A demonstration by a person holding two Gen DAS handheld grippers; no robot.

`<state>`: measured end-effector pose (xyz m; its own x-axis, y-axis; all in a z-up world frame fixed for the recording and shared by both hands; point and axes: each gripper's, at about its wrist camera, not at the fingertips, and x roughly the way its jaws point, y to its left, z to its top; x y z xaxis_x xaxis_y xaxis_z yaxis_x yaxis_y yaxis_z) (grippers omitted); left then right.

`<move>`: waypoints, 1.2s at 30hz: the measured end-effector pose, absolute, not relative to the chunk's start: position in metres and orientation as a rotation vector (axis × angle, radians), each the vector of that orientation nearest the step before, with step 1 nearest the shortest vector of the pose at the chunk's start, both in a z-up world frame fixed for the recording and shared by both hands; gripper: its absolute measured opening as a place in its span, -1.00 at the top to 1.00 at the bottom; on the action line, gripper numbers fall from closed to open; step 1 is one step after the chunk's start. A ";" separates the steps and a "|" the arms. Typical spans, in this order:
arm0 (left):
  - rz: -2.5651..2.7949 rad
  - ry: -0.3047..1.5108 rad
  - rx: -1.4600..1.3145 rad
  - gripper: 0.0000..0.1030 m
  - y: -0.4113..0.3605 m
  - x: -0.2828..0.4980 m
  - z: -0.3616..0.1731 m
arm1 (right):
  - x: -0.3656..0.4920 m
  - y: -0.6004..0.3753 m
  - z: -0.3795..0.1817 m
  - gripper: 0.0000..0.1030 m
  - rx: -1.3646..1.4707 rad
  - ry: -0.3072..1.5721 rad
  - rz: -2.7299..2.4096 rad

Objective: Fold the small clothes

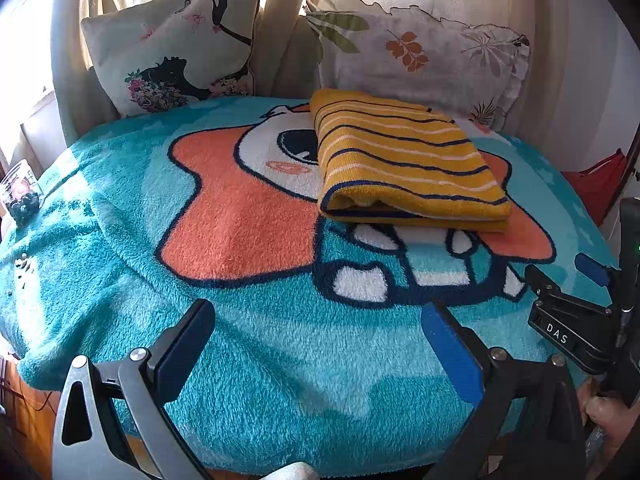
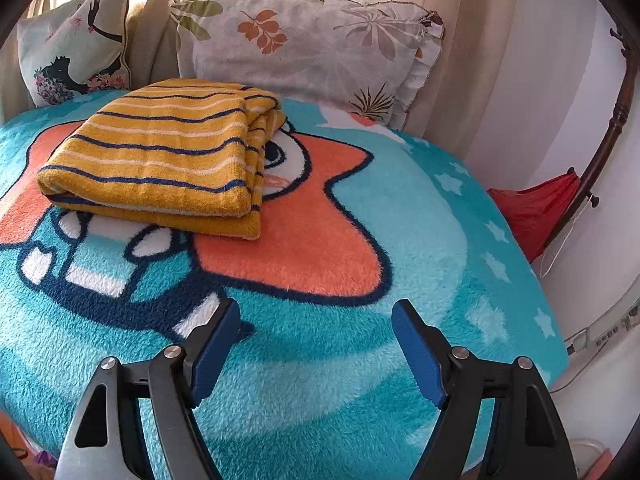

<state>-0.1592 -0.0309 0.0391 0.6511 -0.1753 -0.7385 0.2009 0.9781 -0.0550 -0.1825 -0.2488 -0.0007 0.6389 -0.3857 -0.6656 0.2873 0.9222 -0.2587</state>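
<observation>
A yellow garment with navy and white stripes lies folded into a thick rectangle on the teal cartoon blanket. It also shows in the right wrist view, at the upper left. My left gripper is open and empty, low over the blanket's near part, well short of the garment. My right gripper is open and empty, also over the blanket in front of the garment. The right gripper also shows at the right edge of the left wrist view.
Two printed cushions lean against the curtain behind the blanket. A glass jar stands at the left edge. Red cloth hangs by a wooden frame on the right. The blanket drops off at its near and right edges.
</observation>
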 end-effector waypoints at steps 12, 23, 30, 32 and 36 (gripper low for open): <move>-0.221 0.857 0.034 -0.99 -0.032 -0.155 0.032 | -0.179 -0.246 -0.002 -0.60 -0.144 0.790 -0.379; -0.224 0.880 0.018 -0.99 -0.029 -0.150 0.026 | -0.174 -0.240 -0.004 -0.61 -0.162 0.801 -0.375; -0.227 0.895 0.021 -0.99 -0.029 -0.146 0.022 | -0.172 -0.236 -0.004 -0.61 -0.164 0.797 -0.356; -0.226 0.893 0.021 -0.99 -0.028 -0.147 0.022 | -0.170 -0.234 -0.005 -0.61 -0.162 0.797 -0.352; -0.226 0.894 0.011 -0.99 -0.026 -0.145 0.021 | -0.167 -0.232 -0.004 -0.61 -0.165 0.799 -0.346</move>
<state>-0.1448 -0.0261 0.0206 0.6040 -0.1910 -0.7738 0.2002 0.9761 -0.0847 -0.1666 -0.2316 -0.0041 0.6449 -0.3645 -0.6718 0.2407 0.9311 -0.2741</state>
